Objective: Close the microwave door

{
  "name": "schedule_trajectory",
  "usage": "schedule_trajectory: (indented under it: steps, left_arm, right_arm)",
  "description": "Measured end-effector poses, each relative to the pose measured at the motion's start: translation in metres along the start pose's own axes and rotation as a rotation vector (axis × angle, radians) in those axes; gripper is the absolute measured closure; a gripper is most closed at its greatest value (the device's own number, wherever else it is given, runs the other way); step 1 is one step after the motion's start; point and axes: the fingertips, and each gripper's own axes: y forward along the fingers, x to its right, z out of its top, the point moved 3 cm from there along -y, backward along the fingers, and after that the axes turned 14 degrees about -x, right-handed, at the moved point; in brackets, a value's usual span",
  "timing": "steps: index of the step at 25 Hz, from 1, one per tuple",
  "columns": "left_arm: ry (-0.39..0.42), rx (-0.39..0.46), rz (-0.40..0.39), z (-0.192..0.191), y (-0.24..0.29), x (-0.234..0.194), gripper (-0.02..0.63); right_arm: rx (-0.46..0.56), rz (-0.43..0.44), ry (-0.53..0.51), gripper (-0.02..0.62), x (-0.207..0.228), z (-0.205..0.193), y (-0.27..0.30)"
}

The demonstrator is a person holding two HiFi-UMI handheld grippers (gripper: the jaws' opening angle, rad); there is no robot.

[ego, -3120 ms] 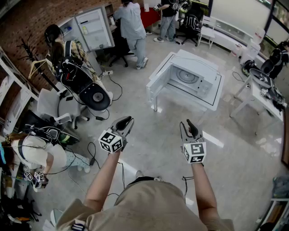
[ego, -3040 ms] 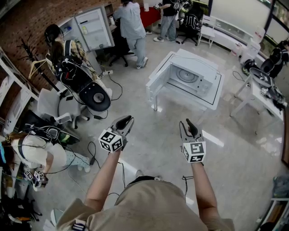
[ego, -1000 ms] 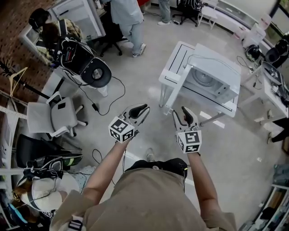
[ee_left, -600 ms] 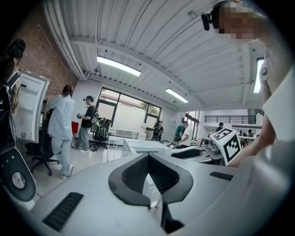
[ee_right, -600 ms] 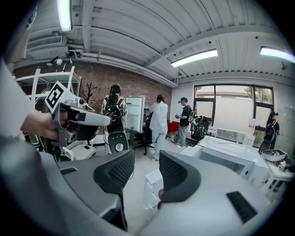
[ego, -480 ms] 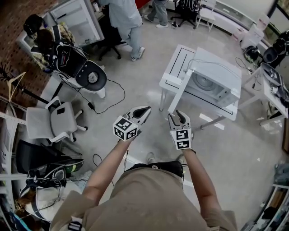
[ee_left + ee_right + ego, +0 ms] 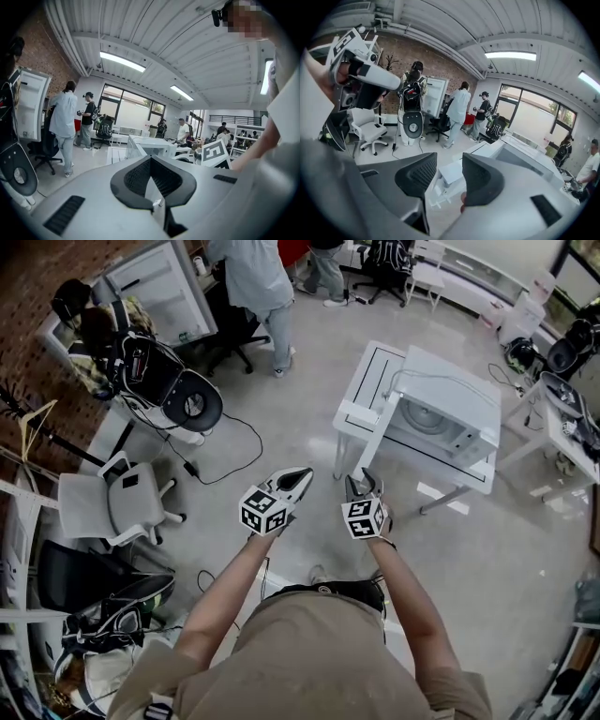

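Left hand-held gripper (image 7: 306,472) closed, empty; right hand-held gripper (image 7: 362,478) open; one microwave (image 7: 441,418), door (image 7: 373,379) open.

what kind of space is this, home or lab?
Probably an open lab or office floor, not a home: microwave on a white table mid-floor, a swivel office chair, another person standing at the back.

The white box-shaped microwave (image 7: 450,418) sits on a white table (image 7: 469,476), with its flat white door (image 7: 373,379) swung out to the left. The left claw (image 7: 298,480) and right claw (image 7: 362,486) hang side by side in front of the table, near it. A white swivel chair (image 7: 120,505) stands well off to their left.
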Motion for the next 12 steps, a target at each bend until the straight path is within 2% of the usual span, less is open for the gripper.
schedule_trajectory:
  steps: [8, 12]
  left_arm:
    - [-0.023, 0.012, -0.007, 0.0, -0.001, -0.005, 0.601]
    - [-0.02, 0.004, -0.015, 0.001, 0.006, 0.004, 0.601]
  right_arm:
    - [-0.045, -0.025, 0.045, 0.437, 0.009, -0.014, 0.01]
    - [-0.056, -0.026, 0.024, 0.426, 0.008, -0.017, 0.01]
